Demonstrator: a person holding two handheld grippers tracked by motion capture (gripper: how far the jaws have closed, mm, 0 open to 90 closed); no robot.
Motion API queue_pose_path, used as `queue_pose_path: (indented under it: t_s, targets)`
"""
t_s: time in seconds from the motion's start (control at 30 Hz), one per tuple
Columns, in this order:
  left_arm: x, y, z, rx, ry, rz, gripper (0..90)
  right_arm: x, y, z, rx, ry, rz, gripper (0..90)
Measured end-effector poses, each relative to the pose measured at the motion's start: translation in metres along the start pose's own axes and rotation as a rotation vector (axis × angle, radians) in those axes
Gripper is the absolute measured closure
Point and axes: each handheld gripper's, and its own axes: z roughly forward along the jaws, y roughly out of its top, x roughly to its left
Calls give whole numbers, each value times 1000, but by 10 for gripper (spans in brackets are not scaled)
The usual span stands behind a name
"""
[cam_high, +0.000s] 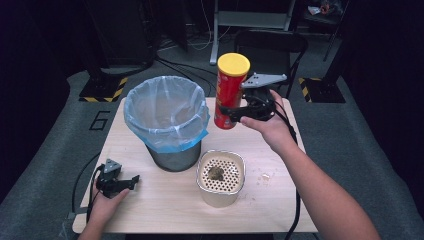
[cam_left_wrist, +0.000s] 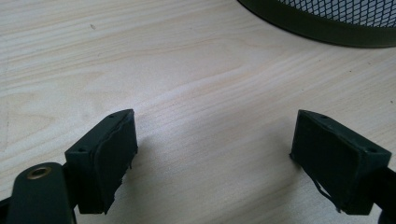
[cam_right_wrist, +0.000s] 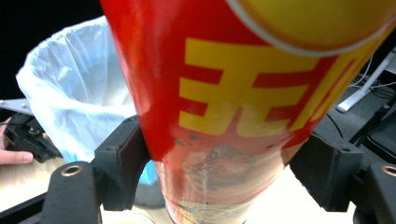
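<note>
A red chip can (cam_high: 229, 97) with a yellow lid stands nearly upright to the right of the bin, and my right gripper (cam_high: 231, 116) is shut on its lower half. It seems to hang a little above the table. In the right gripper view the can (cam_right_wrist: 224, 93) sits between both jaws of that gripper (cam_right_wrist: 229, 168), which press on its sides. My left gripper (cam_high: 131, 181) rests open at the front left of the table. In the left gripper view this gripper (cam_left_wrist: 215, 154) has only bare wood between its jaws.
A mesh bin (cam_high: 175, 159) with a pale blue liner (cam_high: 166, 107) stands mid-table; its base (cam_left_wrist: 327, 23) lies just ahead of the left gripper. A beige container (cam_high: 241, 167) with a perforated insert holds a food scrap. Crumbs (cam_high: 263, 177) lie to its right.
</note>
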Motion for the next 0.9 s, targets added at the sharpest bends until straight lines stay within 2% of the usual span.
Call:
queue_pose_path:
  t_s: [0.03,0.07,0.1,0.23,0.4,0.5,0.67,0.9]
  targets:
    - [0,0,0,0,0,0,138,0,0,0,0,0,0,242]
    - [0,0,0,0,0,-1,138,2,9,2,2,-5,-11,242]
    - [0,0,0,0,0,-1,138,2,9,2,2,-5,-11,242]
    - [0,0,0,0,0,0,138,5,29,7,-10,-1,-14,242]
    - [-1,0,0,-2,-5,-13,138,8,41,12,-15,-7,-29,243]
    - [0,0,0,1,0,1,138,12,52,14,-20,-6,-35,242]
    - [0,0,0,-1,-1,-1,138,22,70,18,-28,-9,-61,243]
    - [0,0,-1,11,-6,2,138,33,81,27,-43,4,-80,243]
